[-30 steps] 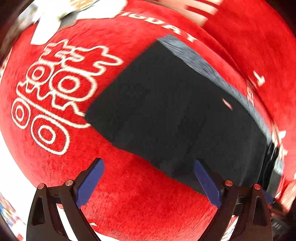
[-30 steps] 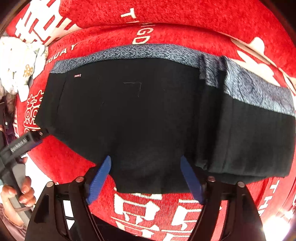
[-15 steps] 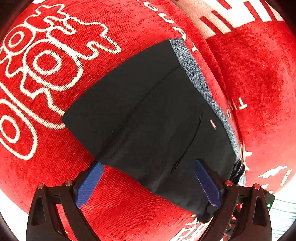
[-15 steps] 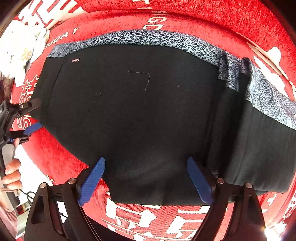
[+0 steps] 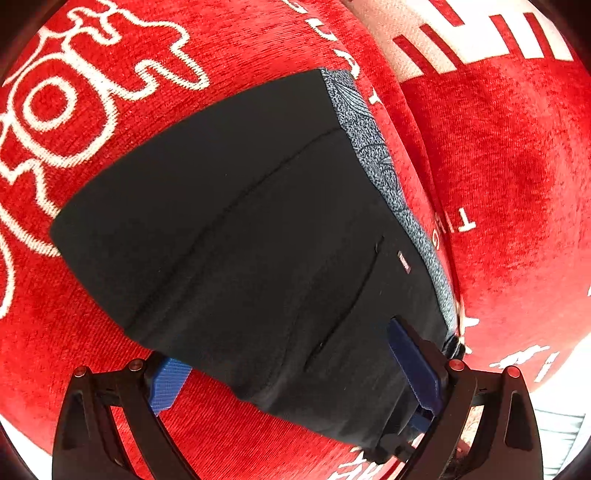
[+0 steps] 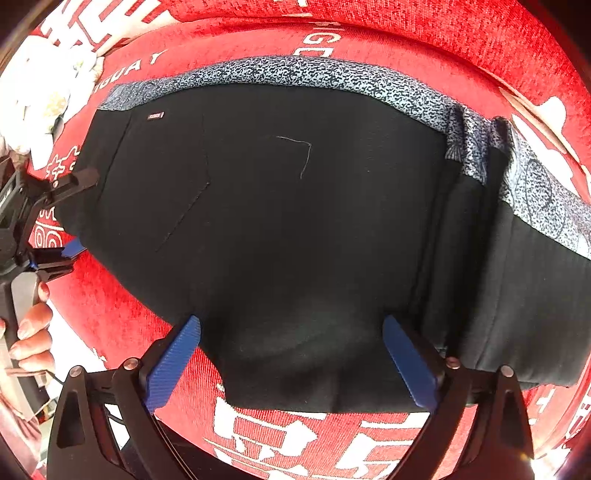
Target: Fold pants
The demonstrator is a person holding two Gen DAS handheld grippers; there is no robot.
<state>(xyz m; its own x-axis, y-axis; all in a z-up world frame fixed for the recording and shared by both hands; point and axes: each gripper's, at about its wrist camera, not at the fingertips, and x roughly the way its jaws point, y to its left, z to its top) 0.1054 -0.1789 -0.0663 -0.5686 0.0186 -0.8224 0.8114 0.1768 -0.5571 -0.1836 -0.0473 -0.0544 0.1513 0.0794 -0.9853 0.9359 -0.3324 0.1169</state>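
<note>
Black pants (image 5: 240, 229) with a grey patterned waistband (image 5: 369, 147) lie flat on a red cloth. My left gripper (image 5: 291, 365) is open, its blue pads straddling the near edge of the pants at one end. In the right wrist view the pants (image 6: 295, 221) fill the middle, with a folded stack of fabric (image 6: 517, 277) on the right. My right gripper (image 6: 291, 365) is open over the lower hem. The left gripper (image 6: 55, 221) shows at the left edge of that view, held by a hand.
The red cloth (image 5: 498, 166) with white lettering and patterns covers the whole surface. A white floral item (image 6: 40, 92) lies at the far left in the right wrist view. A raised red cushion edge (image 6: 406, 29) runs behind the waistband.
Both grippers have moved closer to the pants. The left gripper now straddles the edge of the pants; the right gripper has lowered toward the hem. Both stay open.
</note>
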